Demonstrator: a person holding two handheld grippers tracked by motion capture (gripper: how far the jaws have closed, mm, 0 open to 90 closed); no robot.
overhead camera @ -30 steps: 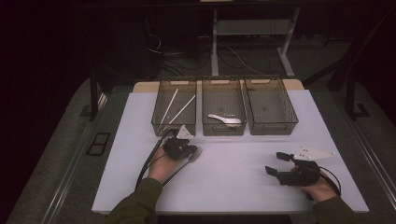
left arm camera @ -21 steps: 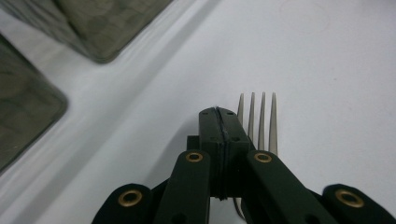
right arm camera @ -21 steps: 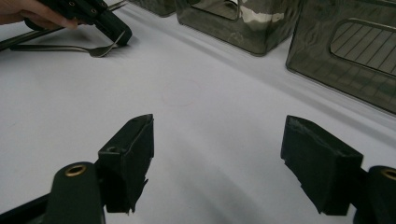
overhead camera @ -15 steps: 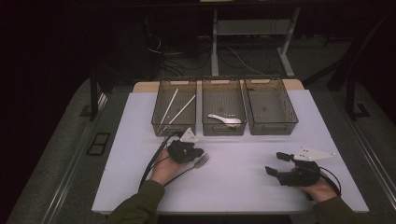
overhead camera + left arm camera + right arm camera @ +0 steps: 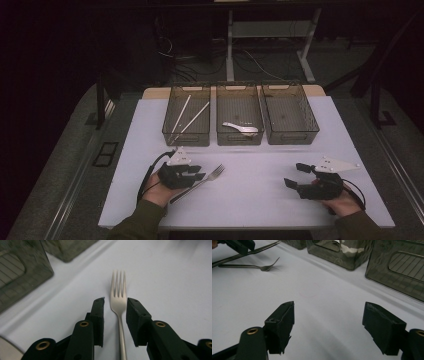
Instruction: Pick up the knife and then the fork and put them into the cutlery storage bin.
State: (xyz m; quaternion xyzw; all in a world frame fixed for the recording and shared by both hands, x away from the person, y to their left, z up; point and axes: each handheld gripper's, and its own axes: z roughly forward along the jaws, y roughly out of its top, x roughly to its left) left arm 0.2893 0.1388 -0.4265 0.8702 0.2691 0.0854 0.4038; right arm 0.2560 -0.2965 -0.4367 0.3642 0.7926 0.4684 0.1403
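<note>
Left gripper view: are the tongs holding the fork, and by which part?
No. The left tongs have just been opening; the fork lies on the table, its neck between the pads with a gap on each side. Nothing is held.

The setting is presenting as a laboratory or test workspace rather than a home. A plain white work surface (image 5: 260,190) is occupying the centre of the high view, resting on a dark frame. Three identical grey mesh bins (image 5: 240,120) are standing in a row at its far edge. In the upper part of the frame, loose cables (image 5: 260,62) are trailing across the floor beneath a metal-legged bench (image 5: 230,45). Surroundings are lying in darkness.
</note>
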